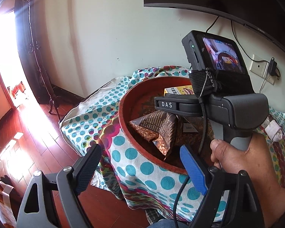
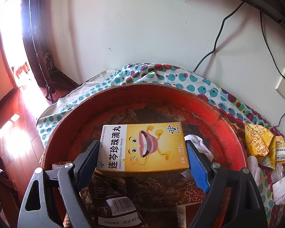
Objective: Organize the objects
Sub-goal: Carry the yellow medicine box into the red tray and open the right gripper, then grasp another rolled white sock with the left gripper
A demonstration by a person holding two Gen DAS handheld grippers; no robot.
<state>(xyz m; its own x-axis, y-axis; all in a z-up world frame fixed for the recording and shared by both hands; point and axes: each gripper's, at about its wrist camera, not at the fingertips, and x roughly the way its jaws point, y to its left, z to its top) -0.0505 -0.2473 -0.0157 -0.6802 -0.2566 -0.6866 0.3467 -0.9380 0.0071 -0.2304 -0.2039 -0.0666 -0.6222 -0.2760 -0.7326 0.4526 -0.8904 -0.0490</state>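
the right gripper (image 2: 142,163) grips a yellow box (image 2: 142,148) by its two sides, over the middle of the red bowl (image 2: 228,117). a brown packet (image 2: 112,205) lies in the bowl at 6 o'clock. the left gripper (image 1: 140,169) is spread wide with nothing in it, near the bowl's rim. yellow packets (image 2: 260,144) lie on the dotted cloth (image 2: 199,89) at 3 o'clock.

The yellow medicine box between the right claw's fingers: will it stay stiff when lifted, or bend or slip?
The yellow medicine box looks like thin cardboard with sharp edges, so probably stiff but crushable under hard squeezing. Its glossy print may be slightly slippery against the right claw. Being flat-sided, it should not roll in the red basin.
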